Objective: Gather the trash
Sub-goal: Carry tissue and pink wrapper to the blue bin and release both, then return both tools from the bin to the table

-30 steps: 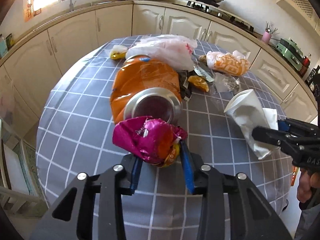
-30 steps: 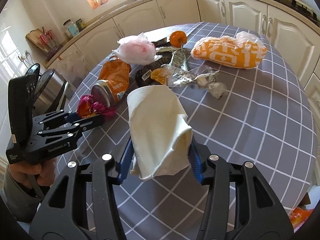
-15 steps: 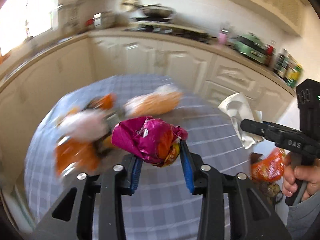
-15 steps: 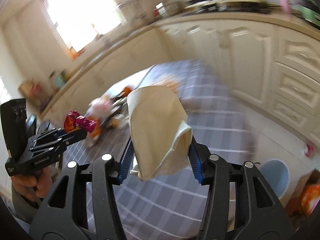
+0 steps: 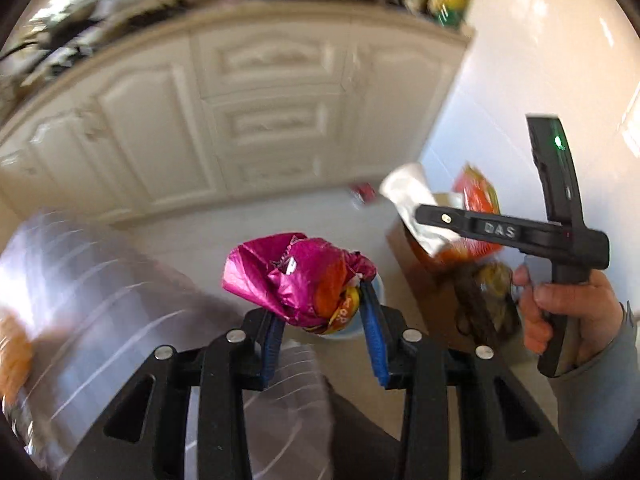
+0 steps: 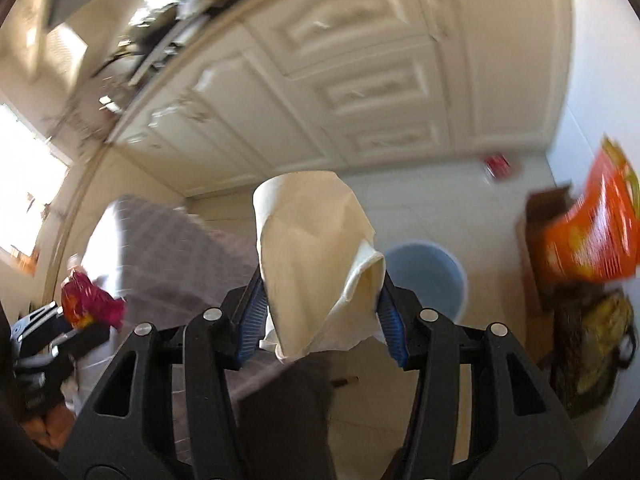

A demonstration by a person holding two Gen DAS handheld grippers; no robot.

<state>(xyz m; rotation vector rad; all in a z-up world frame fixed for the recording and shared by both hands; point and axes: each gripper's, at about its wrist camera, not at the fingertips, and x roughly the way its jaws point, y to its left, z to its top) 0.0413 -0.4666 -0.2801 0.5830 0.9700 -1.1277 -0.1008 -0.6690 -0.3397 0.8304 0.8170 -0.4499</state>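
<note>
My left gripper (image 5: 322,312) is shut on a crumpled magenta and orange foil wrapper (image 5: 296,276), held in the air over the pale floor. A crushed white paper cup (image 6: 316,256) is clamped in my right gripper (image 6: 320,320). Below and just right of that cup, a light blue round bin (image 6: 432,276) stands on the floor; in the left wrist view only a sliver of the bin (image 5: 380,286) shows behind the wrapper. The left wrist view also catches the right gripper (image 5: 416,216) with the cup (image 5: 408,192) at the right, carried by a hand (image 5: 560,312). Both views are motion-blurred.
The grey checked table (image 6: 172,256) lies at the left, its edge (image 5: 80,280) close to my left gripper. Cream cabinets (image 6: 360,92) line the back. A cardboard box (image 6: 536,216) with an orange snack bag (image 6: 592,236) and dark rubbish stands on the floor at the right.
Both grippers swung away from the tabletop to the right and now hang over the floor, still gripping the wrapper and the cup. The blue bin and cardboard box came into view.
</note>
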